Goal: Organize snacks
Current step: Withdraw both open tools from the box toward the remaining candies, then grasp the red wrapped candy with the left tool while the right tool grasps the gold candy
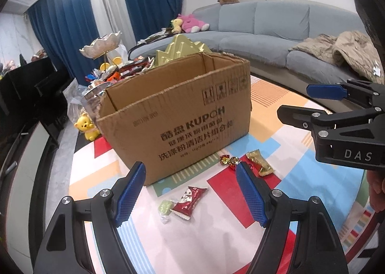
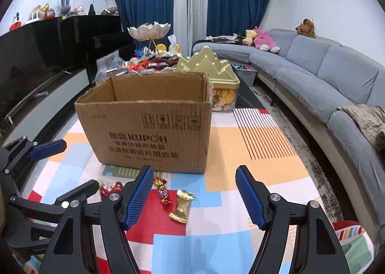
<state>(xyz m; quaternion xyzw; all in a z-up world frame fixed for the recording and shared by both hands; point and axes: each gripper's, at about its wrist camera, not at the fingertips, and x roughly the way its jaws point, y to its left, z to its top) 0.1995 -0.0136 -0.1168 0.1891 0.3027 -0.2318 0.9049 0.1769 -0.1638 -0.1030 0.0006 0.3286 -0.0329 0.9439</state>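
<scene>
Both tools hang above the colourful floor mat (image 2: pixel 262 144), each with its blue pads spread apart and nothing between them. The left hand-held gripper (image 1: pixel 191 192) has the red snack packet (image 1: pixel 189 201) and a small green candy (image 1: pixel 164 207) lying just in front of it. The right hand-held gripper (image 2: pixel 195 198) is nearer to the gold wrapper (image 2: pixel 181 205), whose long axis runs almost away from it, toward the cardboard box (image 2: pixel 149 127) (open on top, standing just behind the snacks). I judge each hand should go down for its own nearest piece.
</scene>
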